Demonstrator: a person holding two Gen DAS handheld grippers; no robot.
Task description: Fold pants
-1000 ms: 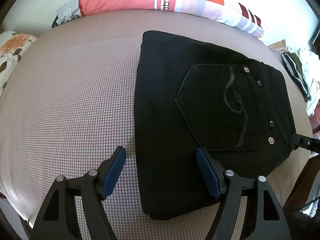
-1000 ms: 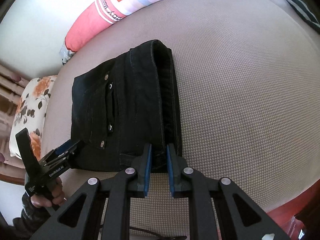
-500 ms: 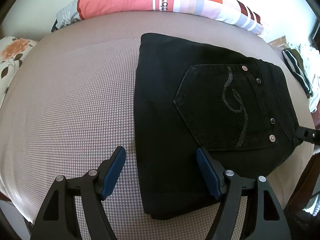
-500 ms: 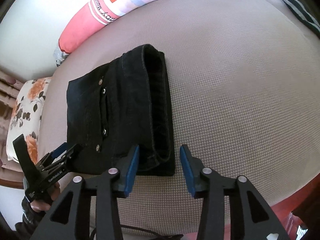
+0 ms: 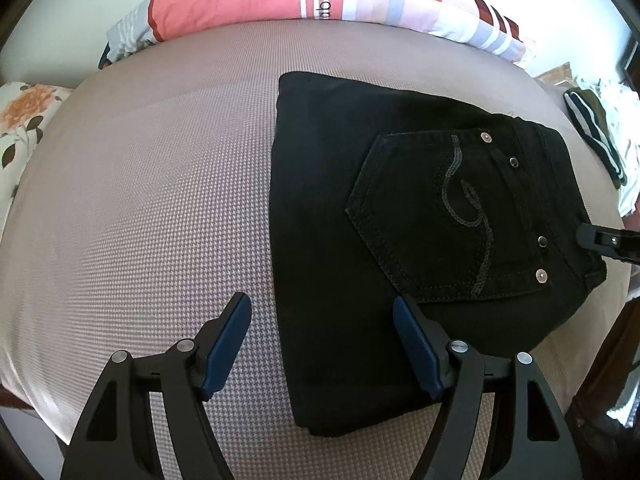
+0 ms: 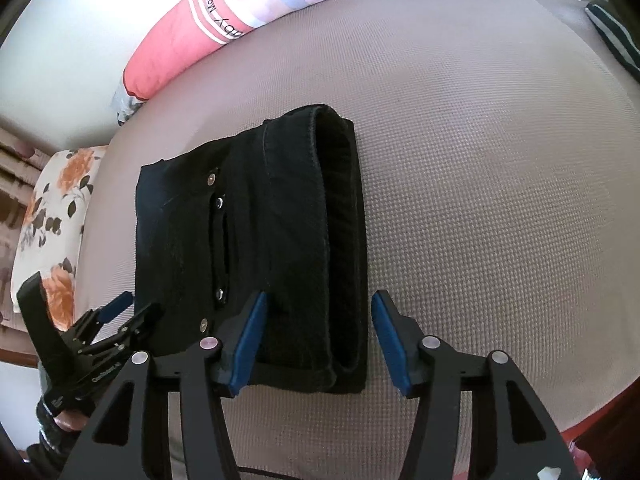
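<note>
**Black pants released, fold looks finished**

Black denim pants [image 5: 420, 248] are seen lying in a compact folded stack on the bed [image 5: 152, 208], back pocket uppermost, with the waistband edge turned toward the right claw [image 6: 318, 340]. A second ago that claw's fingers were pinched together on the near corner of the waistband; now they are spread wide apart, and the corner sits loose between them, untouched. The left claw [image 5: 322, 340] is held apart as before, straddling the stack's near left edge without gripping it. With both claws let go and the stack lying flat and square, the folding is judged complete or nearly so. A striped pillow [image 5: 304, 0] is seen at the far side of the bed.
</note>
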